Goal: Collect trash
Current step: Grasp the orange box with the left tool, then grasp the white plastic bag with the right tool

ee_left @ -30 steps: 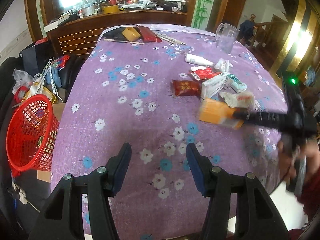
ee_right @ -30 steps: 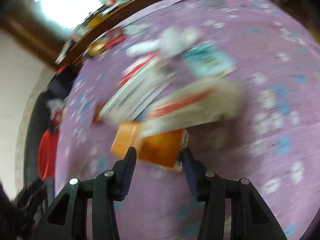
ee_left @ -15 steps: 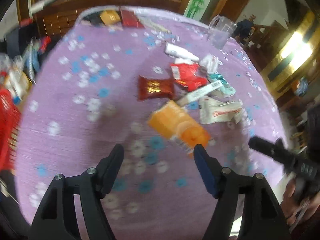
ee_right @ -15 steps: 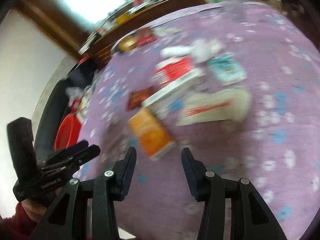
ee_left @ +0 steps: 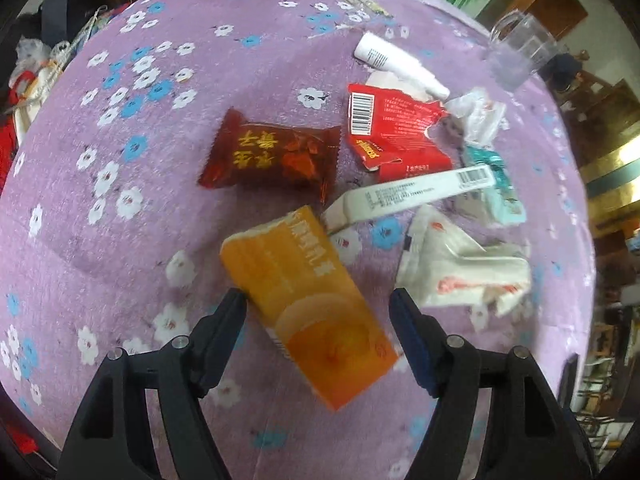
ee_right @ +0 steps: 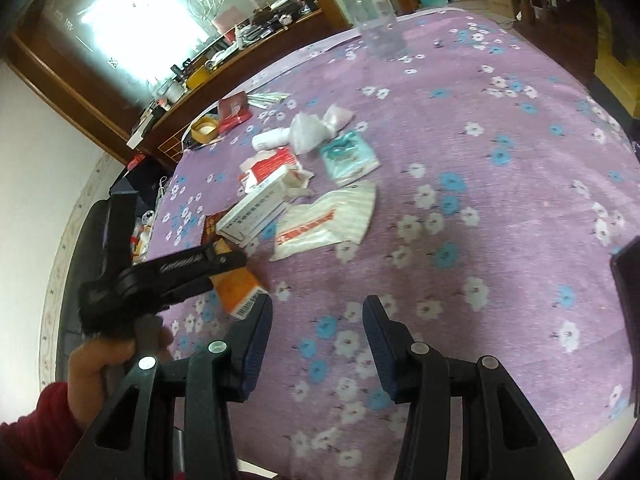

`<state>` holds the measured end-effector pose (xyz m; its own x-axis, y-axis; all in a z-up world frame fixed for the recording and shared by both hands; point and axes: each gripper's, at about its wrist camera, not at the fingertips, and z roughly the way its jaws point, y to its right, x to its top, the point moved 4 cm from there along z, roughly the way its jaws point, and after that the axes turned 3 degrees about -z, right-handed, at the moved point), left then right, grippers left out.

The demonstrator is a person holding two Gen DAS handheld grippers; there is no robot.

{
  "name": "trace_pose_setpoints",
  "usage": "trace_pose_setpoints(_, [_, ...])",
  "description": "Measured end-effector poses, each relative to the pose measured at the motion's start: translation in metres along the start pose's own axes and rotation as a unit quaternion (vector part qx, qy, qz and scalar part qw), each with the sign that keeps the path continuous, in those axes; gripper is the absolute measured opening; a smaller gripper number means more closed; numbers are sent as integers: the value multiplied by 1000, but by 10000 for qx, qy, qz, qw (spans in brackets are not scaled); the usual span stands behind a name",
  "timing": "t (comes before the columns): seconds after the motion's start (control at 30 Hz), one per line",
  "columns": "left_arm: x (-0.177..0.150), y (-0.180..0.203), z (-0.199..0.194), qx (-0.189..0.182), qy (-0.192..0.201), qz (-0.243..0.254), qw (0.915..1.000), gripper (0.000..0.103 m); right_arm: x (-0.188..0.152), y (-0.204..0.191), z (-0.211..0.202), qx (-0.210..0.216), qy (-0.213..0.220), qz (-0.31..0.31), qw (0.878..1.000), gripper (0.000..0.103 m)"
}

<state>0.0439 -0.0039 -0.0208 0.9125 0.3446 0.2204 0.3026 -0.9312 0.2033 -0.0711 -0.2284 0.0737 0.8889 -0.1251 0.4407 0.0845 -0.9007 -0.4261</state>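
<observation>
The left gripper [ee_left: 318,320] is straddling the orange carton [ee_left: 308,304] lying on the table [ee_left: 120,240], jaws open and not pressing it. Beside the carton, the right gripper [ee_right: 318,330] is hovering, jaws open and empty.

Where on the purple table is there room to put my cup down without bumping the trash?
The flowered cloth lies bare to the right of the white bag, from the clear jug down to the near edge. It is also bare left of the brown wrapper. The middle is crowded: orange box, long white box, red packet.
</observation>
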Motion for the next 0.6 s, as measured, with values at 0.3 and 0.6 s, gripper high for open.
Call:
trace_pose_setpoints(0.3, [-15,7,3,214,359,1125,9928,68,20,10,0,30,11,-128,9999,52])
trace_pose_setpoints(0.6, [-34,-43,-18,271,403,1371,9894,46,77,-13,59,185,-222,-698,9971,52])
